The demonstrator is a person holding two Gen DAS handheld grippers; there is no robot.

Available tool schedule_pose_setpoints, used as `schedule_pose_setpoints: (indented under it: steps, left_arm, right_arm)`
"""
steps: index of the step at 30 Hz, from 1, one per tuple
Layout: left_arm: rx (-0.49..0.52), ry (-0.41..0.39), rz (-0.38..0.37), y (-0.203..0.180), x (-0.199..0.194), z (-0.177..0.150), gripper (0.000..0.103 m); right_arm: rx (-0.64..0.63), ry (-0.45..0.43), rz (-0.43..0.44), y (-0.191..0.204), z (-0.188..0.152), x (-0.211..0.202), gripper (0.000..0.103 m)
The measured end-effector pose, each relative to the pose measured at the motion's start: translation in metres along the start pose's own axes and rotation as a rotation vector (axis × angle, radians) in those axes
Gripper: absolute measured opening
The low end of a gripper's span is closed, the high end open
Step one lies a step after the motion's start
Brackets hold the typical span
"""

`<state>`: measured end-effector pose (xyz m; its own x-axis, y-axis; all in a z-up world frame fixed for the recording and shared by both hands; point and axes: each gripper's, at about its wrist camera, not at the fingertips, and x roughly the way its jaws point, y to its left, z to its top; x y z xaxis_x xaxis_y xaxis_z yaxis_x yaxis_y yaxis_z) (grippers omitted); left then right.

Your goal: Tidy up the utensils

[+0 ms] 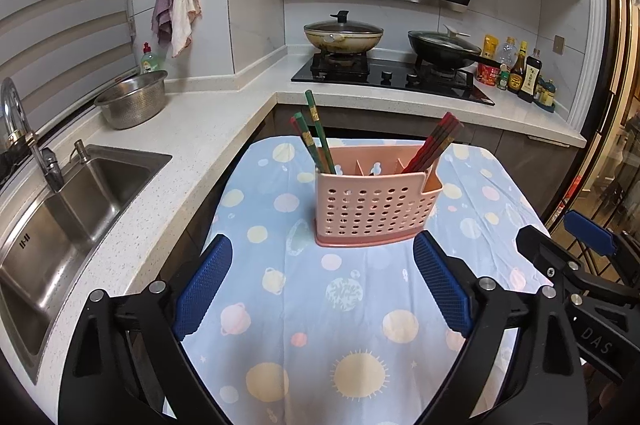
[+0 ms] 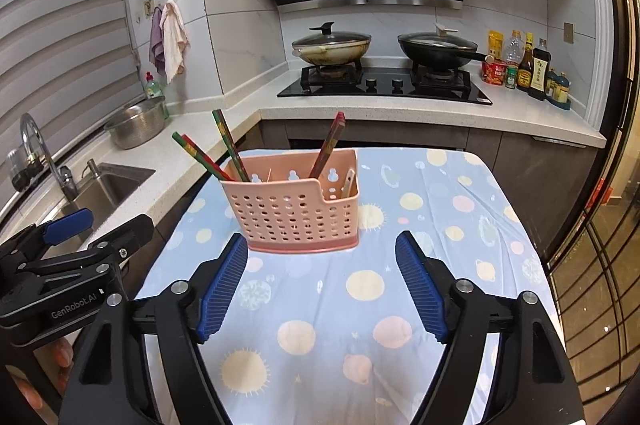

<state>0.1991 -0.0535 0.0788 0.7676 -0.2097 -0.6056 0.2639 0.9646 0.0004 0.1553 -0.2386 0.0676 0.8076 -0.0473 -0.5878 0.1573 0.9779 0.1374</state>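
The pink perforated caddy point(image 1: 376, 203) stands on the cloth-covered bench point(image 1: 304, 309), green chopsticks point(image 1: 318, 133) in its left compartment and red chopsticks point(image 1: 434, 143) to the right. The left tool point(image 1: 322, 281) and right tool point(image 2: 322, 277) gape wide, empty. Any careless reach could knock the leaning sticks or tip the light caddy.

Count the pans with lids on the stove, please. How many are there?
2. The pale pan sits on the left burner of the stove; the black pan sits on the right burner. Each carries a glass lid.
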Motion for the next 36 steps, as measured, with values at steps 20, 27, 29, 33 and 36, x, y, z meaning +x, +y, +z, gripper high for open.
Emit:
schedule_pose_setpoints:
  steps: [20,27,29,33,36]
  left_arm:
    - [-0.011,0.062,0.024,0.003,-0.008,-0.031,0.096]
    - [0.002,0.073,0.032,0.000,-0.012,-0.039,0.096]
    - [0.007,0.075,0.039,-0.002,-0.013,-0.040,0.096]
    - [0.009,0.075,0.053,-0.004,-0.013,-0.040,0.096]
    - [0.011,0.075,0.064,-0.004,-0.011,-0.037,0.096]
  right_arm:
    - [-0.039,0.030,-0.041,0.003,-0.027,-0.013,0.097]
    - [-0.062,0.027,-0.041,0.008,-0.034,-0.017,0.097]
    - [-0.062,0.028,-0.038,0.009,-0.034,-0.017,0.097]
    - [-0.055,0.028,-0.035,0.008,-0.034,-0.017,0.097]
    - [-0.049,0.026,-0.033,0.007,-0.030,-0.015,0.097]
